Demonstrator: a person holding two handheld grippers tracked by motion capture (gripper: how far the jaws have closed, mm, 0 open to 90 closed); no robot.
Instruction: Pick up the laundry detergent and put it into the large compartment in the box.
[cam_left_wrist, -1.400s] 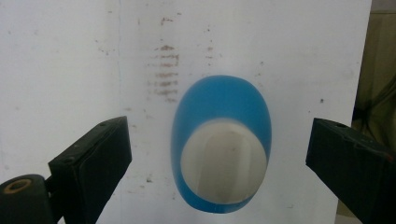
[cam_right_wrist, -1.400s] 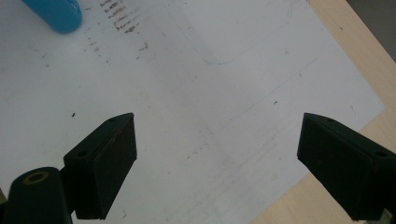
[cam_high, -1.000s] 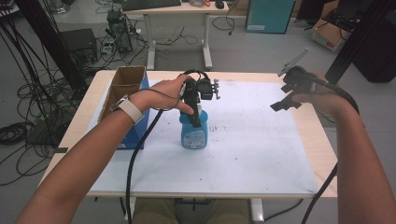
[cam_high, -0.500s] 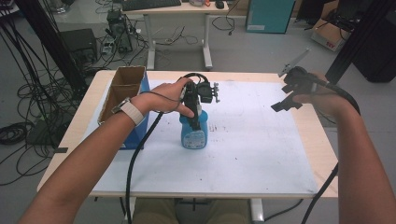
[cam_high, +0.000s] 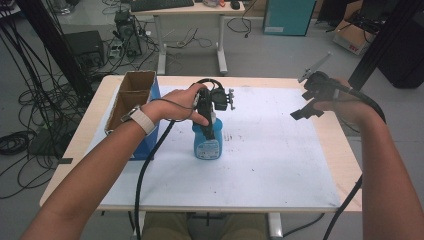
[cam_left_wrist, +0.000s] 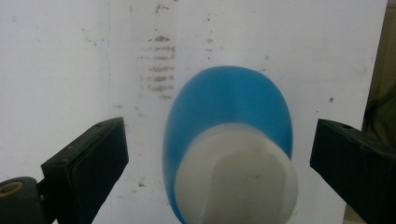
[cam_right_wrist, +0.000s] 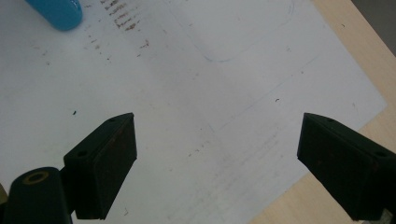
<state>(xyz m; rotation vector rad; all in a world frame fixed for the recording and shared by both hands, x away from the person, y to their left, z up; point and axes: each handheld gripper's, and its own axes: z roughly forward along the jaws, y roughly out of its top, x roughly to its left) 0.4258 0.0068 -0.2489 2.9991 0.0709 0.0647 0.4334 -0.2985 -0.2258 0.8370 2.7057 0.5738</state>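
The left gripper (cam_high: 212, 131) hangs over the upright blue bottle (cam_high: 207, 143) mid-table, its jaws, just opening, now stand clear of the white cap (cam_left_wrist: 236, 179); probably a release, so lifting straight off comes next.

In the high view, the neck and cap of the blue bottle (cam_high: 207, 145) are hidden behind the left tongs (cam_high: 212, 131), and its label print is too small to be read. In the left gripper view, the bottle's white cap (cam_left_wrist: 236, 179) is blurred and cut off by the bottom edge. In the right gripper view, the bottle is cropped by the top edge.
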